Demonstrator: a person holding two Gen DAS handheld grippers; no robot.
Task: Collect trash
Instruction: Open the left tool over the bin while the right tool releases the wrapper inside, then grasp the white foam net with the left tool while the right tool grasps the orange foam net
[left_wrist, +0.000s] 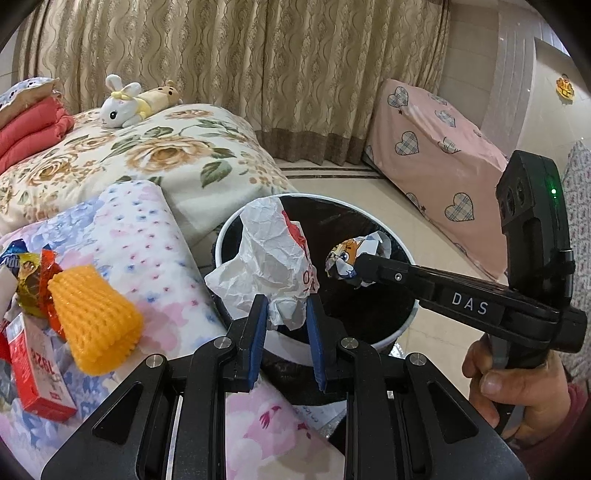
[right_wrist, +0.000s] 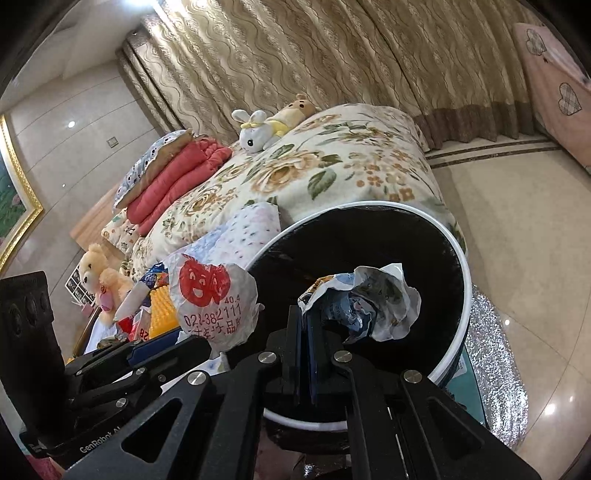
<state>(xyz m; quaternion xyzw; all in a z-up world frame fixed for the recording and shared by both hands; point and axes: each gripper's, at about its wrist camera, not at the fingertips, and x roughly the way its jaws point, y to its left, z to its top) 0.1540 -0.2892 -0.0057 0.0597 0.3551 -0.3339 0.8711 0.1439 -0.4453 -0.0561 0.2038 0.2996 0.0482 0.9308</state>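
My left gripper (left_wrist: 285, 310) is shut on a crumpled white paper bag with red print (left_wrist: 271, 258), held over the near rim of the white trash bin with a black liner (left_wrist: 402, 325). The bag also shows in the right wrist view (right_wrist: 210, 299). My right gripper (right_wrist: 304, 325) is shut on a crumpled cartoon-printed wrapper (right_wrist: 373, 306), held above the bin's opening (right_wrist: 369, 236). In the left wrist view the right gripper (left_wrist: 360, 266) reaches in from the right with that wrapper (left_wrist: 351, 258).
More trash lies on the flowered cloth at left: a yellow foam fruit net (left_wrist: 96, 317), a red box (left_wrist: 37, 373), shiny wrappers (left_wrist: 33, 280). A bed with floral blanket (left_wrist: 155, 155) and plush toys (left_wrist: 122, 103) is behind. A pink covered object (left_wrist: 436, 155) stands at right.
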